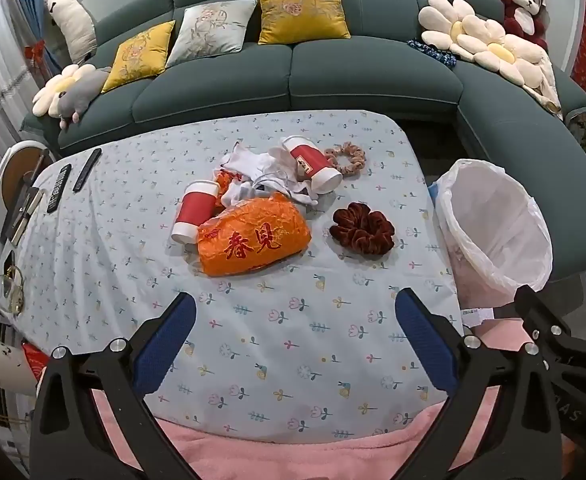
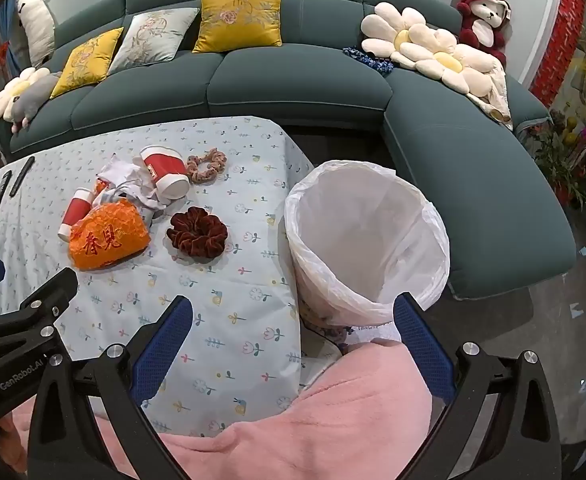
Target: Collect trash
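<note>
Nearest the lens lies a pink fleece fabric [image 1: 277,456], just under both tools. The left hand-held gripper [image 1: 295,344] is spread wide, its blue pads [image 1: 165,344] apart with nothing between them, poised over the flowered tabletop [image 1: 293,380]. The right hand-held gripper [image 2: 293,344] is likewise released and holds nothing; it hangs over the tabletop's edge, near the white-lined trash bin [image 2: 373,240] beside the table. The trash sits mid-table, well apart from both tools: an orange bag [image 1: 253,236], two red paper cups [image 1: 195,212] [image 1: 315,164] and crumpled white tissue [image 1: 269,176], clustered and touching. A dark red scrunchie [image 1: 363,230] lies just beside them.
</note>
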